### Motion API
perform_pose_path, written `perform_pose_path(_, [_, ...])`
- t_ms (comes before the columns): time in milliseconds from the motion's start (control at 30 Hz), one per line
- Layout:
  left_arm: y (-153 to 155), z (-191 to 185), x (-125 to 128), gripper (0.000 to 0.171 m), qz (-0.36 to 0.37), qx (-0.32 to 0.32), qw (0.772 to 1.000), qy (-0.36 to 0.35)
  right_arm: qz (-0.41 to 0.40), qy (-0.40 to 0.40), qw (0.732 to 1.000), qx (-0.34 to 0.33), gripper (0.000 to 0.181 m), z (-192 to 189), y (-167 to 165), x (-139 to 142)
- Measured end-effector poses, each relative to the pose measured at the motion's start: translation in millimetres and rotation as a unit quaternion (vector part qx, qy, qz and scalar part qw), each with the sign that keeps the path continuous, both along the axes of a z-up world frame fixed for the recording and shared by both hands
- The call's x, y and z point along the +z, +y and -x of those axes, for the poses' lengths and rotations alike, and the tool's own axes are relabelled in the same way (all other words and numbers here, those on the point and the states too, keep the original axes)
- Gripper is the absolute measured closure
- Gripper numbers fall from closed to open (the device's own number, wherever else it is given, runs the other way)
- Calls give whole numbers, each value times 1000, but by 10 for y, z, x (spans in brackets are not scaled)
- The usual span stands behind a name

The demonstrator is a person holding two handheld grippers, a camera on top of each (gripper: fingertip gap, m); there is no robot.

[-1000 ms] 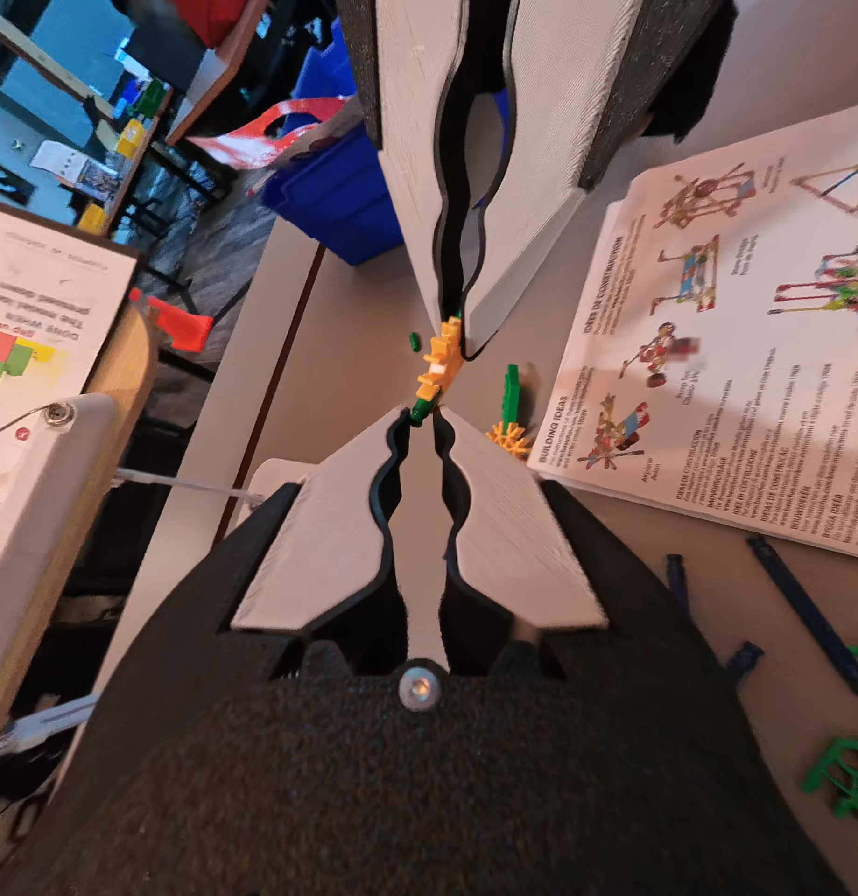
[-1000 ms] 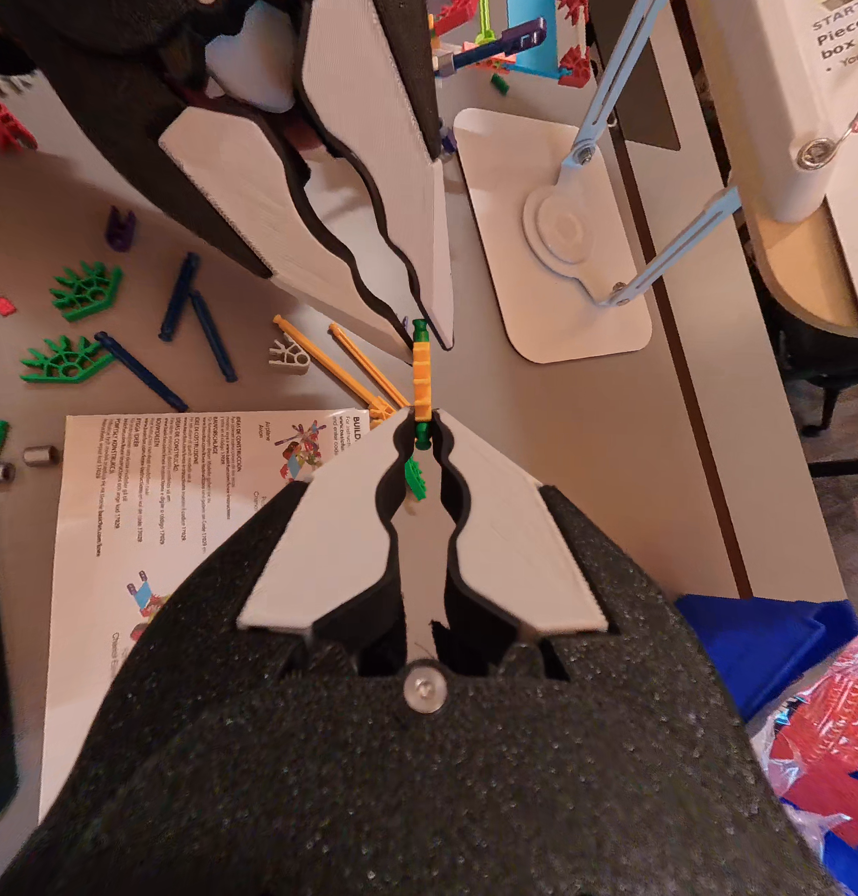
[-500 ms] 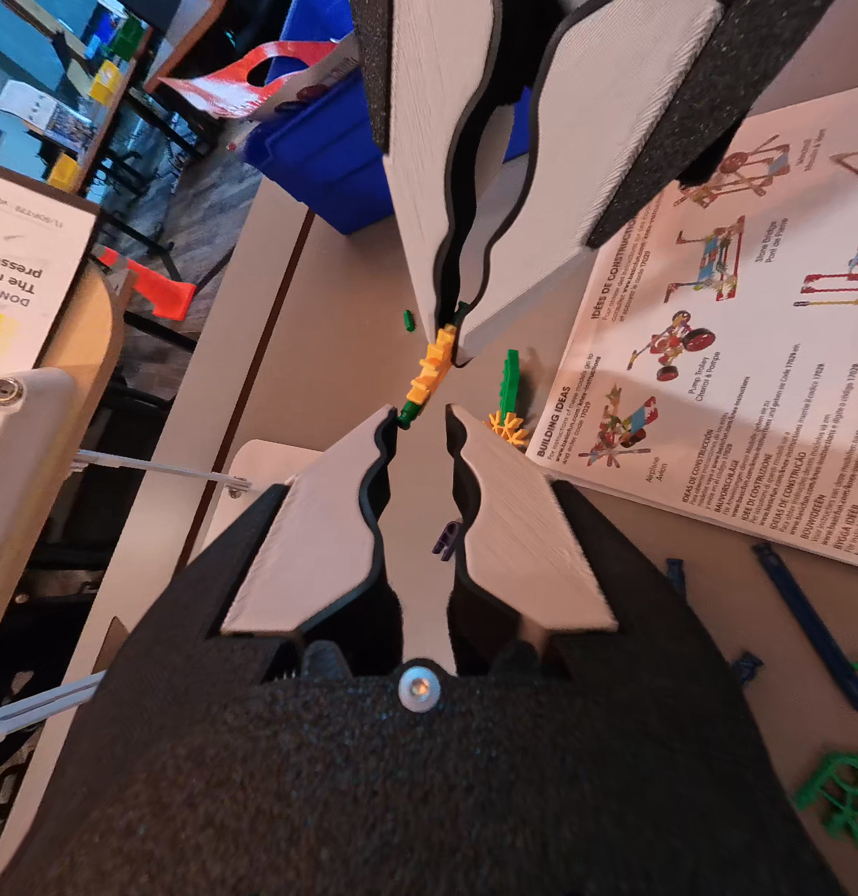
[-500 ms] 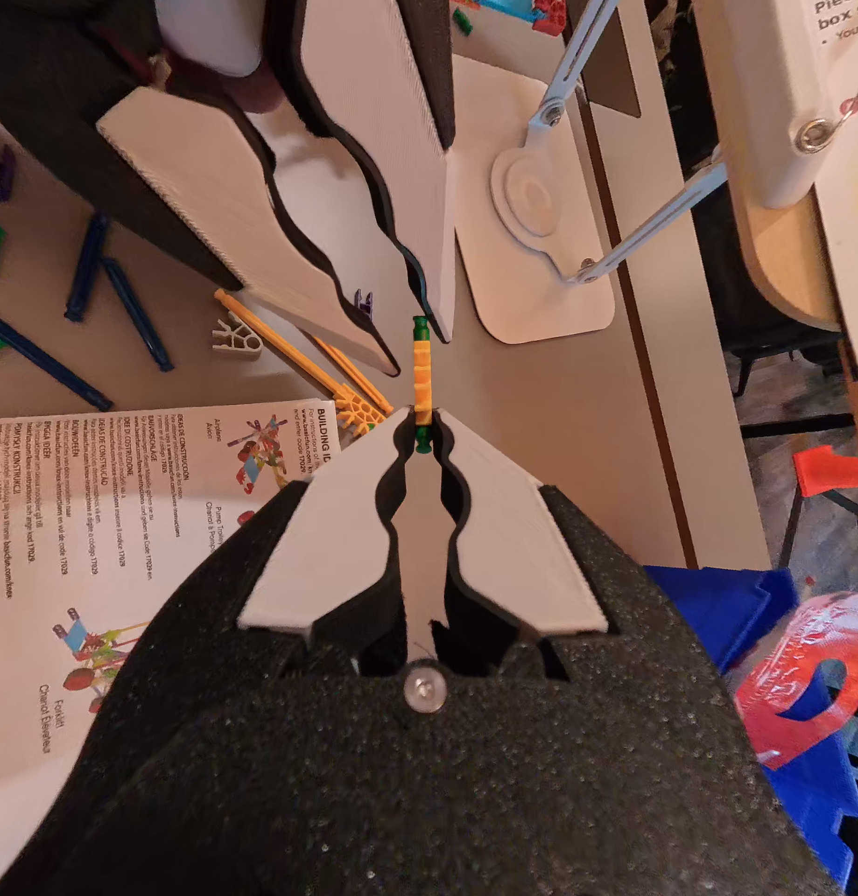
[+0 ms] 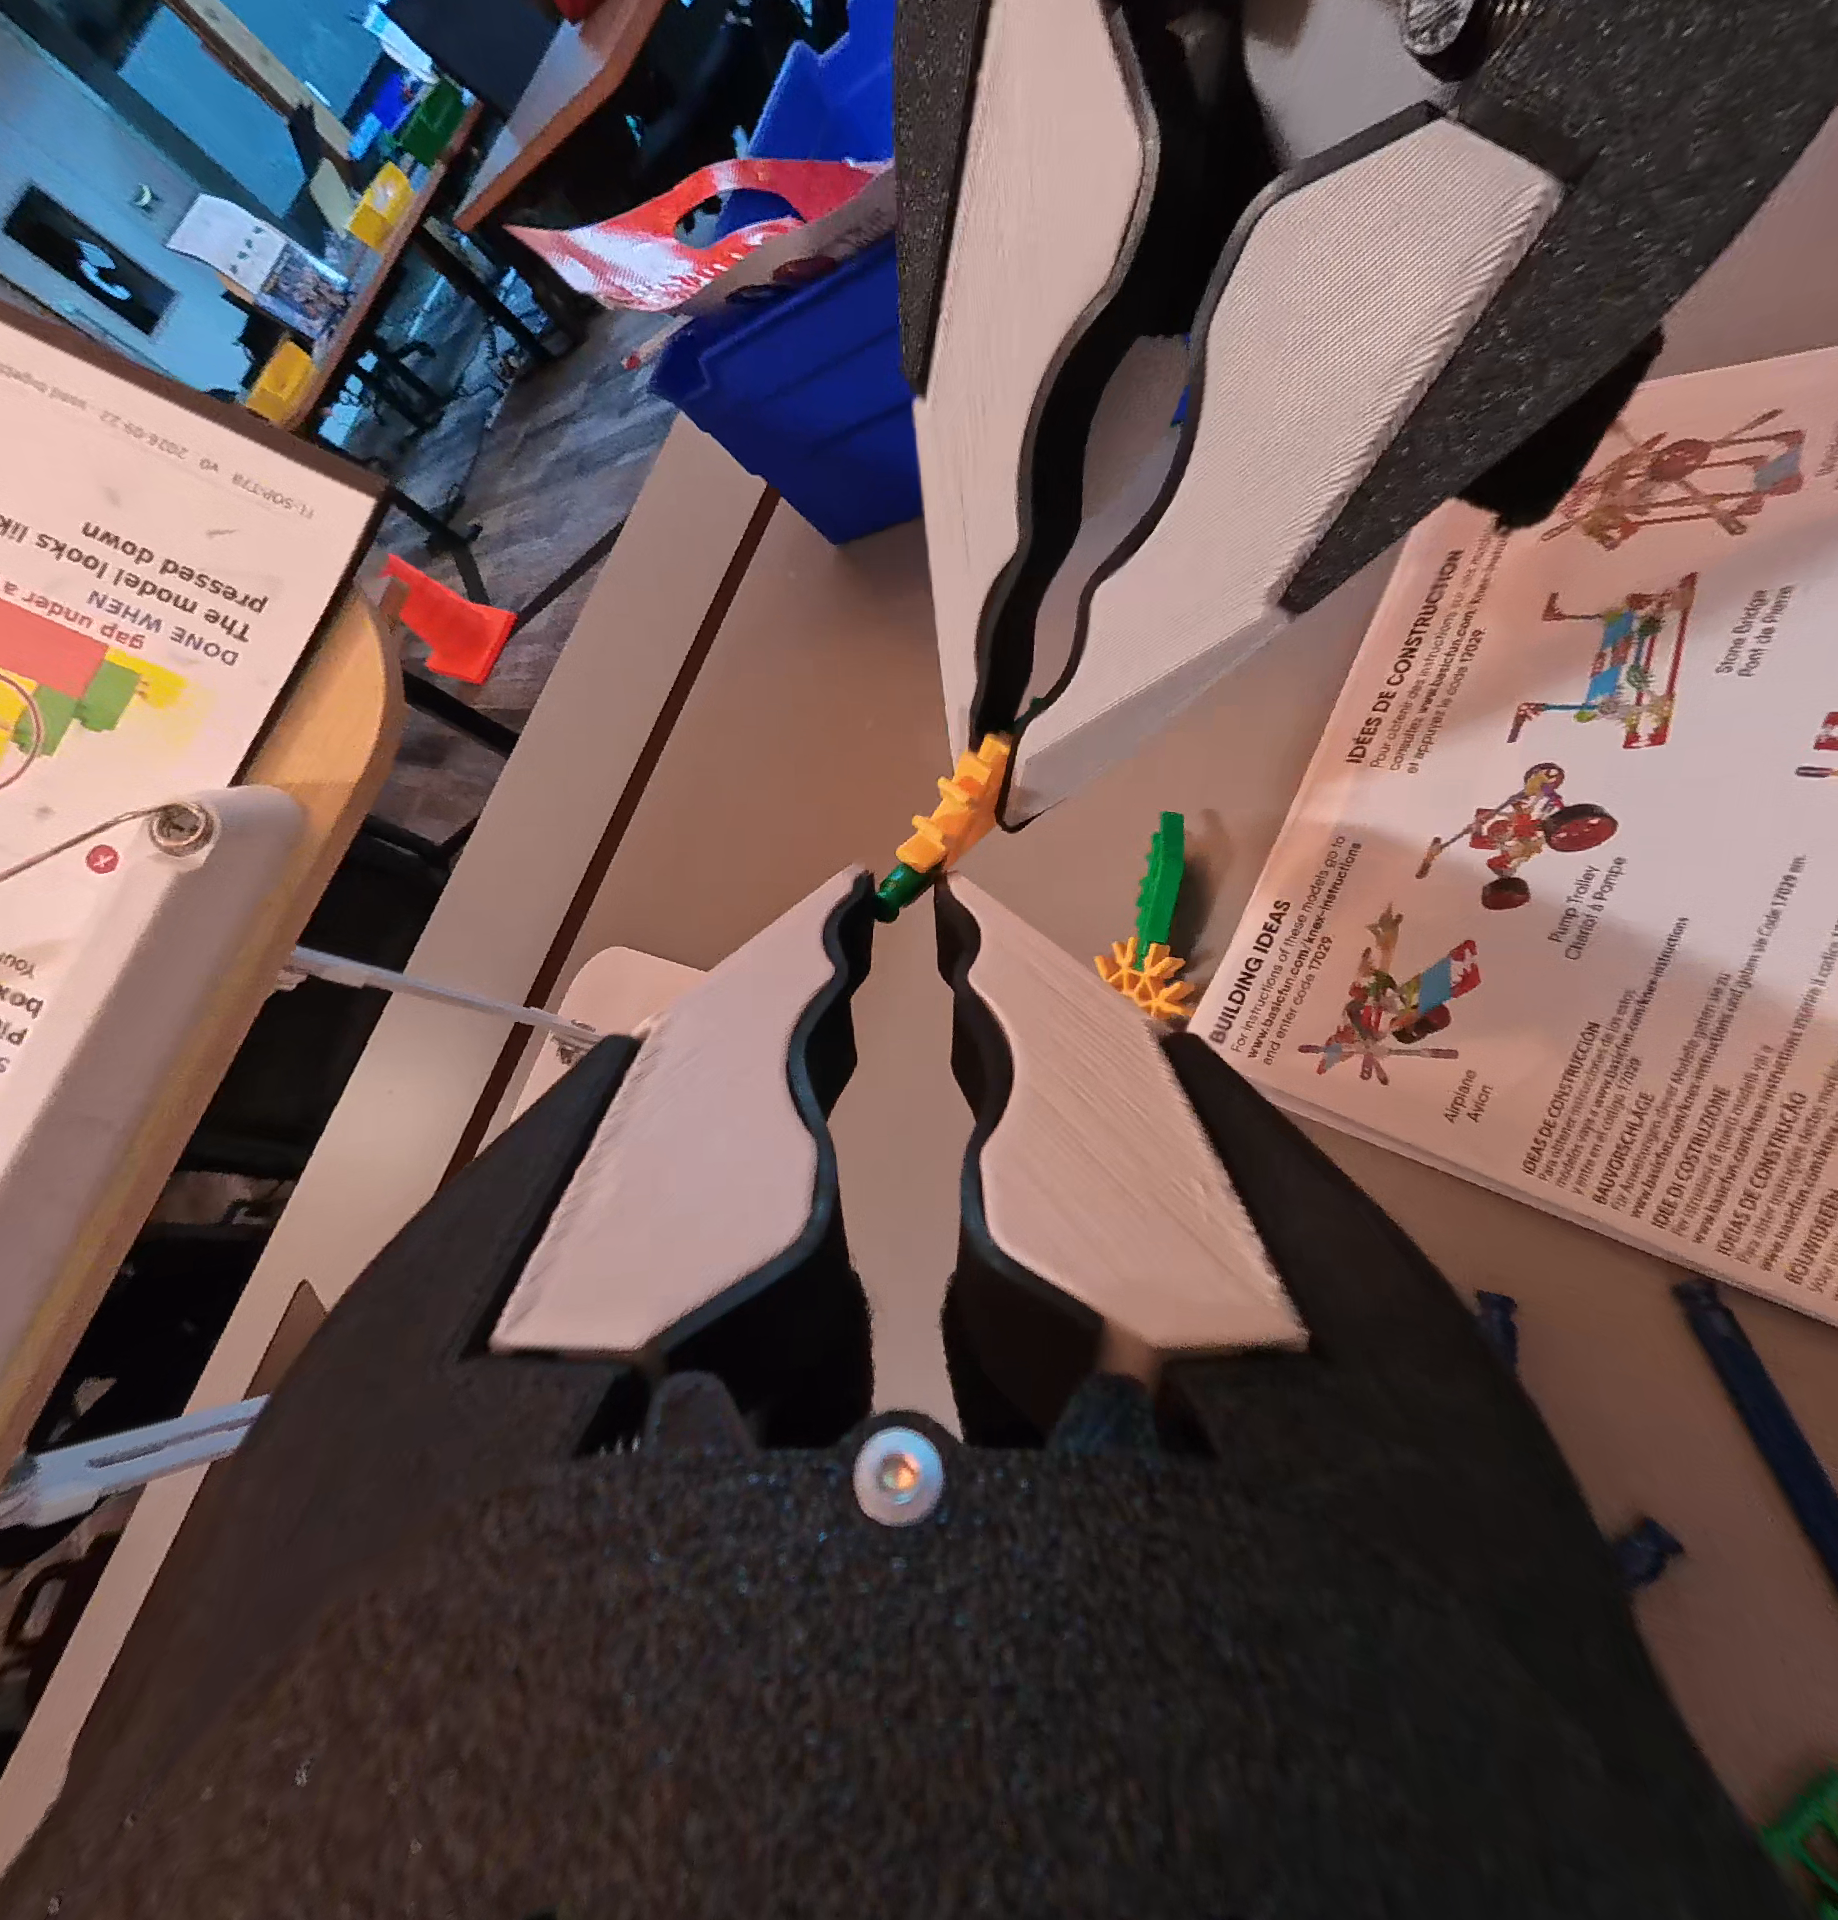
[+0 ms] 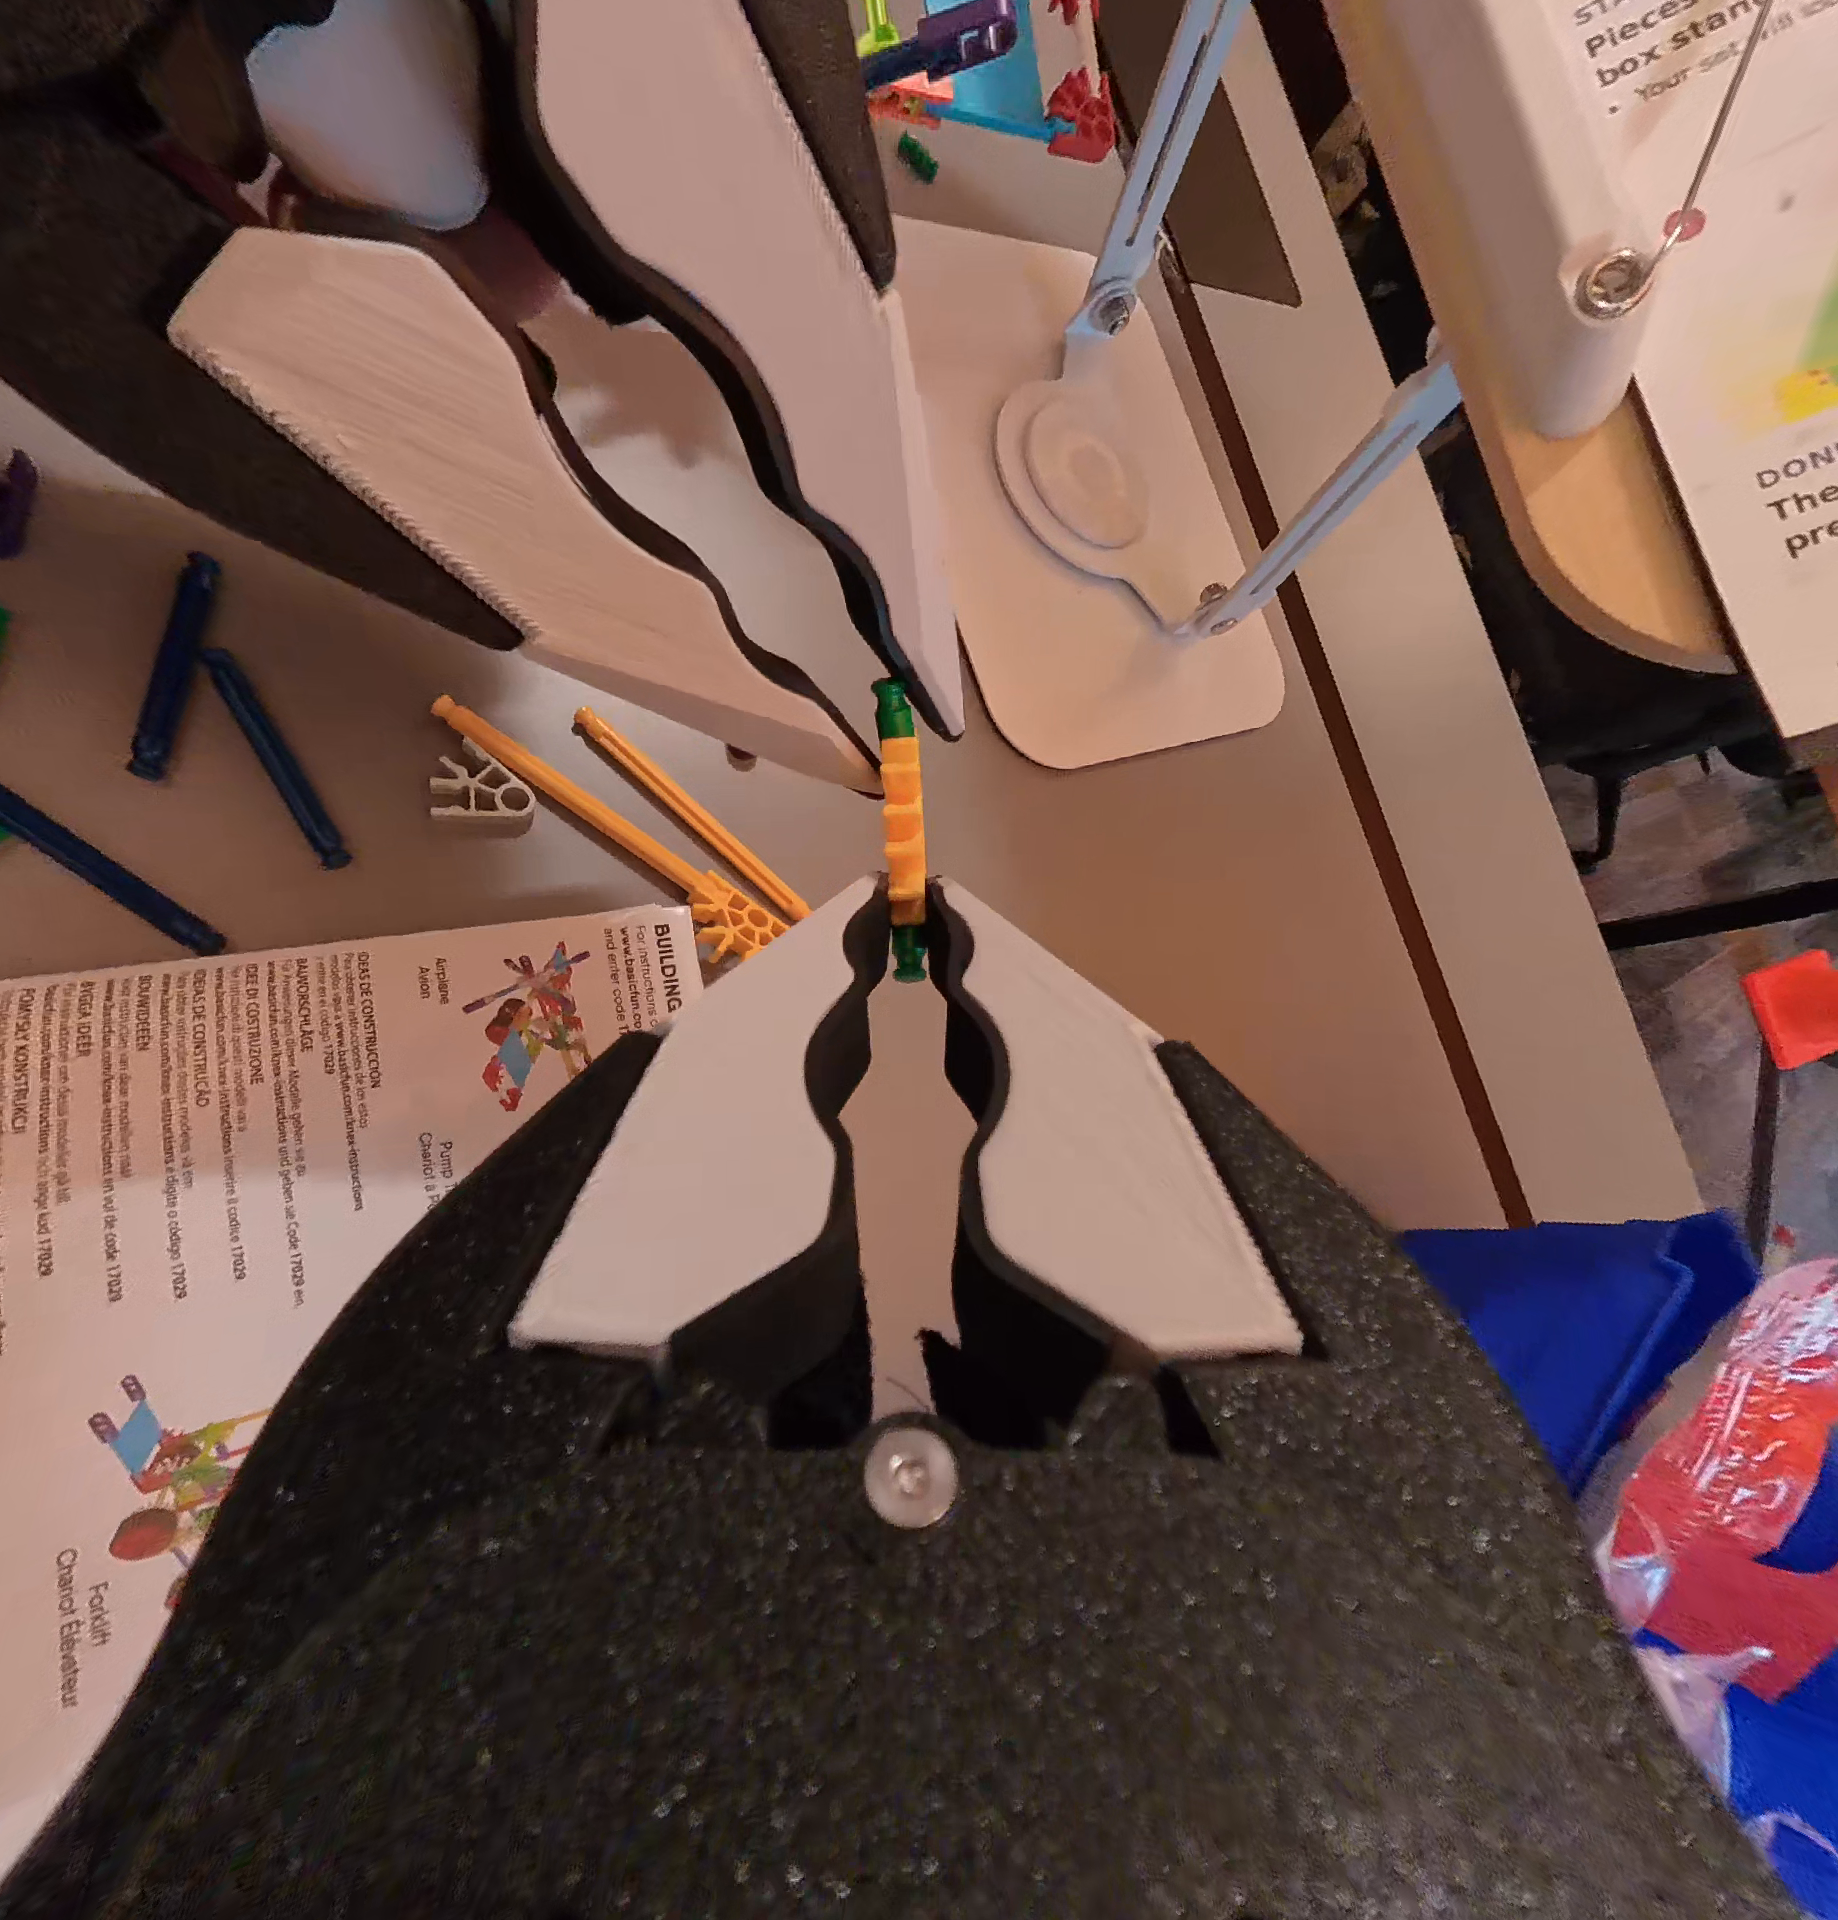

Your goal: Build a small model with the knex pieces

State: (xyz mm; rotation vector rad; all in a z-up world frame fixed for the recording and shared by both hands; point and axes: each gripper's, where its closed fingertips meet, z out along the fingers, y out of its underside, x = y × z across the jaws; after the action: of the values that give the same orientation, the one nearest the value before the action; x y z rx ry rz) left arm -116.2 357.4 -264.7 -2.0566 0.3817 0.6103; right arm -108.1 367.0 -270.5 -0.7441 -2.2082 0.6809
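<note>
My right gripper pinches the yellow connector on its green rod; only the left view shows my left gripper narrowed around the rod's tip, contact unclear.

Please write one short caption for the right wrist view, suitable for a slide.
Right gripper shut on a yellow connector threaded on a green rod, facing the left gripper, above a table scattered with building pieces.

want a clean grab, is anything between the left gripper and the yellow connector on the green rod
Nothing visible. The end of the green rod sits right at the jaws of the left gripper, with the yellow connector just beyond, held at its far side by the right gripper.
</note>
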Motion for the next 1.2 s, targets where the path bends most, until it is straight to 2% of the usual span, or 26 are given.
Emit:
perform_pose_path(300, [50, 140, -5, 164, 1, 54, 997, 57, 45, -9, 998, -31, 178, 100, 20, -49])
perform_pose_path(333, [48, 189, 44, 171, -12, 67, 995, 73, 67, -20, 997, -17, 179, 75, -56, -61])
perform_pose_path(367, [66, 200, 121, 171, -31, 69, 994, 75, 101, -35, 994, 12, 176, 24, -214, -61])
perform_pose_path(467, [43, 292, 150, 171, -21, 83, 994, 70, 82, -5, 996, -31, 176, 137, -167, -19])
perform_pose_path(567, [71, 182, 129, 171, -17, 52, 996, 67, 112, -6, 993, -30, 177, 140, -122, 13])
perform_pose_path(700, [55, 107, 29, 171, 15, 12, 999, 43, 53, -9, 998, -27, 177, 121, 11, -111])
perform_pose_path(767, [10, 98, 25, 151, 23, 2, 999, 27, 23, -13, 999, -27, 177, 110, 60, -169])
perform_pose_path(833, [2, 55, 68, 137, 14, -12, 999, 31, 17, -20, 999, -20, 177, 94, 24, -202])
perform_pose_path(867, [12, -11, 66, 136, 16, -29, 999, 32, 15, -23, 999, -16, 177, 86, -3, -215])
perform_pose_path(900, [21, -44, 38, 136, 25, -37, 998, 38, 16, -26, 999, -11, 177, 78, -31, -221])
perform_pose_path(1000, [43, -126, -81, 154, 51, -59, 996, 46, -4, -31, 999, -12, 177, 67, -13, -268])
perform_pose_path(1200, [42, -174, -82, 161, 48, -78, 995, 46, -7, -36, 999, -1, 177, 31, -40, -271])
